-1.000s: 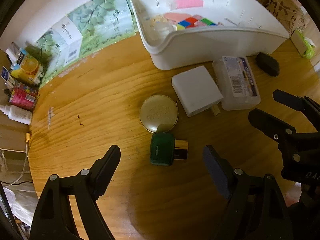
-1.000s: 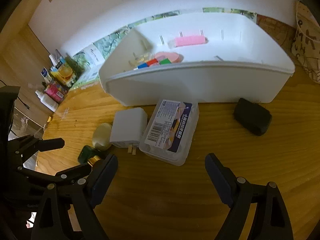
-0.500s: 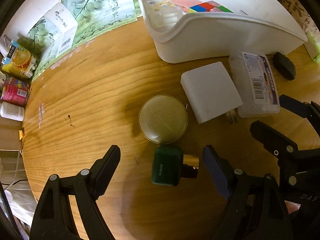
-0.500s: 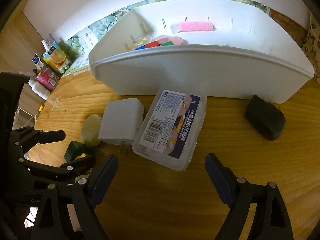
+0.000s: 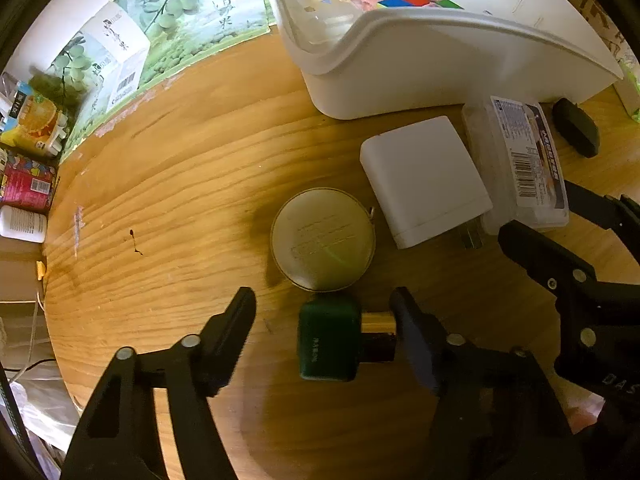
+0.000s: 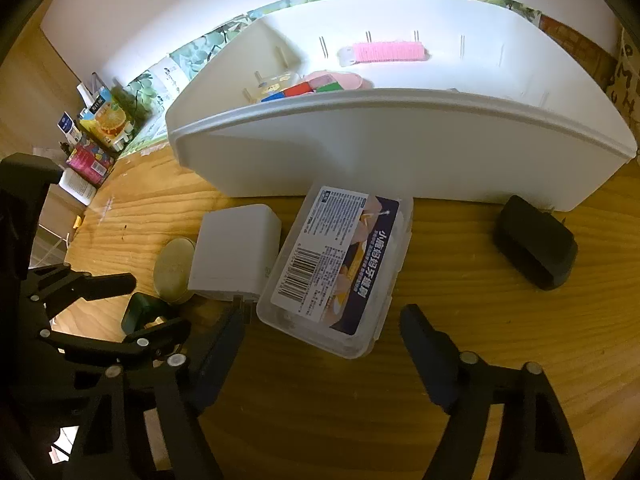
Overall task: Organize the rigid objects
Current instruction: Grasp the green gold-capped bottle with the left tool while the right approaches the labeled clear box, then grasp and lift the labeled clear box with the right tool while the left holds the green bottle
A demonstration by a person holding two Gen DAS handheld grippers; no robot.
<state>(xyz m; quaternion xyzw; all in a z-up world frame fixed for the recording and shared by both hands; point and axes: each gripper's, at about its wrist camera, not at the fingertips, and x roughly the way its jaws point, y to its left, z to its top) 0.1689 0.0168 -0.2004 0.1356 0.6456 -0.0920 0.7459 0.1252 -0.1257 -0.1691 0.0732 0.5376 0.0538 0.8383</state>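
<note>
In the left wrist view, the round tin (image 5: 323, 239) is lying at centre on the worktop (image 5: 180, 208), the charger (image 5: 424, 180) sitting to its right, the bin (image 5: 420, 68) standing at upper right.

Dark green bottle (image 5: 326, 338), gold cap (image 5: 378, 322), white bin (image 6: 400, 148).

Open tabletop (image 5: 168, 208) left of the round tin (image 5: 323, 239): clear approach. Green bottle (image 5: 328, 338) touches the tin; white adapter (image 5: 424, 180) and clear labelled box (image 6: 340, 272) are packed side by side before the white bin (image 6: 400, 148), blocking passage. Black charger (image 6: 534, 248) stands apart.
</note>
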